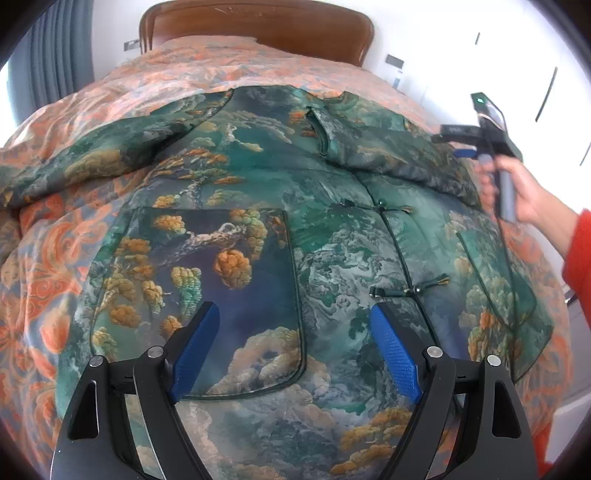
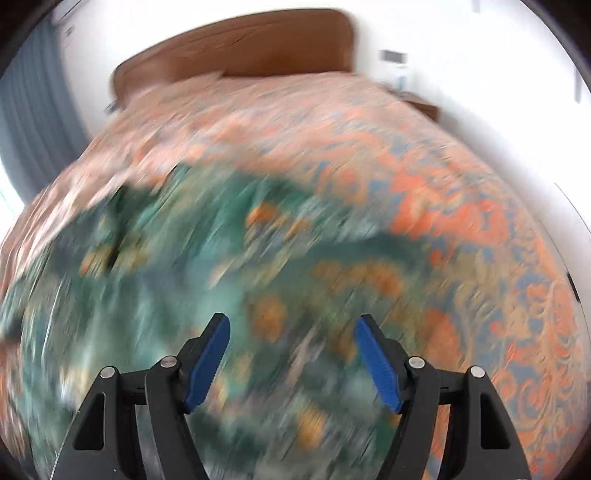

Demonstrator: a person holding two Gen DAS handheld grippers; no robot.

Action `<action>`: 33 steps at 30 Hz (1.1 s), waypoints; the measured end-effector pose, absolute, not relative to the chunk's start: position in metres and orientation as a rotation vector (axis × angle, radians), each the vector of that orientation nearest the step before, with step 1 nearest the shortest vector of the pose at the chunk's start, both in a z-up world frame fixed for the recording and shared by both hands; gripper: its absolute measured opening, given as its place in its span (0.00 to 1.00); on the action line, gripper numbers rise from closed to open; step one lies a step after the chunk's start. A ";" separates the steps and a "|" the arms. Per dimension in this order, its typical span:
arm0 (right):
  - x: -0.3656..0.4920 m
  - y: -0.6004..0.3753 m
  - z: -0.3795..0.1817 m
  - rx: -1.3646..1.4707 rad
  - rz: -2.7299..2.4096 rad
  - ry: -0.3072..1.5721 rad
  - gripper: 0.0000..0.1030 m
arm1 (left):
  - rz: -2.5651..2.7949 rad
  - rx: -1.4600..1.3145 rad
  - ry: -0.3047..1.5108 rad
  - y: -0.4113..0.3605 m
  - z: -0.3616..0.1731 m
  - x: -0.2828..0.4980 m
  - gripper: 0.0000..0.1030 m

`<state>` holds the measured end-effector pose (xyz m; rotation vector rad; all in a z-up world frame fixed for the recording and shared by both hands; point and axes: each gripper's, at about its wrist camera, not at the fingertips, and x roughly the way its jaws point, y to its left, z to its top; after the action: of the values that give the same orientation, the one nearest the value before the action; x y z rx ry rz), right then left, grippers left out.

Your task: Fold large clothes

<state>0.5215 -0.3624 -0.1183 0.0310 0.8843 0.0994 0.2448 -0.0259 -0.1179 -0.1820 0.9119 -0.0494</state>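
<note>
A large green jacket [image 1: 295,221] with a pine and cloud print lies flat, front up, on the bed. It has knot buttons down the middle and a patch pocket [image 1: 229,295] on each side. Its right sleeve [image 1: 388,147] is folded across the chest; the left sleeve [image 1: 92,162] stretches out leftward. My left gripper [image 1: 295,314] is open and empty above the hem. My right gripper [image 2: 291,325] is open and empty above the jacket [image 2: 184,277], which is motion-blurred there. The right gripper also shows in the left wrist view [image 1: 465,147], held by a hand near the right sleeve.
The bed is covered by an orange and grey patterned bedspread [image 1: 55,258], also seen in the right wrist view [image 2: 480,240]. A wooden headboard [image 1: 258,26] stands at the far end. White walls and wardrobe doors [image 1: 535,74] are on the right, a grey curtain [image 1: 55,55] on the left.
</note>
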 end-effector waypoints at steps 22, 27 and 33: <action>0.514 -0.335 -0.136 0.029 -0.073 0.841 0.71 | -0.038 -0.202 0.936 -0.003 -0.112 0.227 0.85; 0.423 -0.308 -0.115 0.091 0.086 0.833 0.71 | -0.030 -0.211 0.916 0.008 -0.104 0.214 0.87; 0.278 -0.249 -0.096 -0.036 0.278 0.766 0.71 | 0.054 -0.186 0.899 0.030 -0.100 0.201 0.88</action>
<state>0.2782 -0.2485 -0.0961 -0.0361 0.7656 0.2782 0.2010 0.0301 -0.0998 -0.1860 0.8989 0.0544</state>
